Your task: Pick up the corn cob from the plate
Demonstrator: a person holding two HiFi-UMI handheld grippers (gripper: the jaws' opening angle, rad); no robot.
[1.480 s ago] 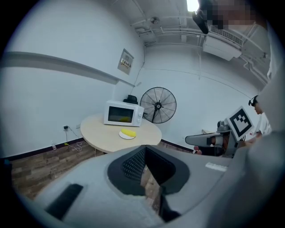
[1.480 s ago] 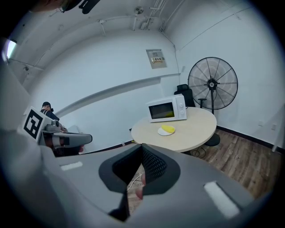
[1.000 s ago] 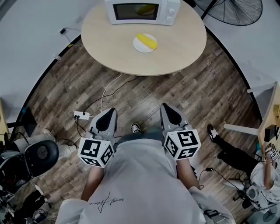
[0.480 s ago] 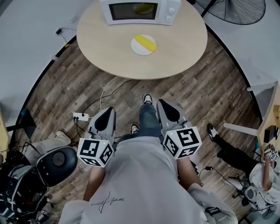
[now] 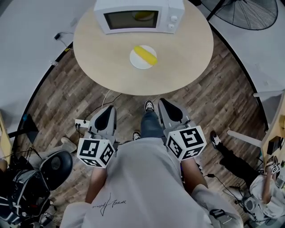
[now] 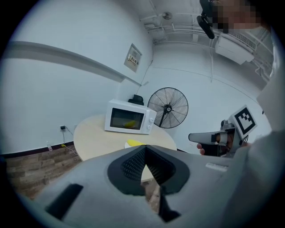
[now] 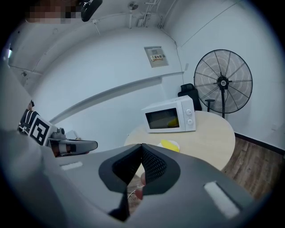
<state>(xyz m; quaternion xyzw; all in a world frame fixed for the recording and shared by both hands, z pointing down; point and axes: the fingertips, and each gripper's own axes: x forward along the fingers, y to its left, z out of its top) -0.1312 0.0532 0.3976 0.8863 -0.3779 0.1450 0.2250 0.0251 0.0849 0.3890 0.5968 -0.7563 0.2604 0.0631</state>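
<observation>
Table (image 5: 111, 67) and plate (image 5: 135, 61) sit lower in the head view than a second ago. Both grippers are now closer to the table's near edge, and one foot is stepped forward between them.

Left gripper (image 5: 108, 109): held at waist height on the person's left, pointing ahead at the table and tipped slightly down, marker cube toward the body. Jaws closed together, nothing between them.

Right gripper (image 5: 163, 102): same pose on the right side, roughly parallel to the left. Jaws closed together and empty.

Corn cob (image 5: 146, 54): yellow, lying diagonally on the white plate near the table's middle, just in front of the microwave (image 5: 138, 18). It is well apart from both grippers and untouched.

Fan (image 5: 242, 13) stands beyond the table on the right.
</observation>
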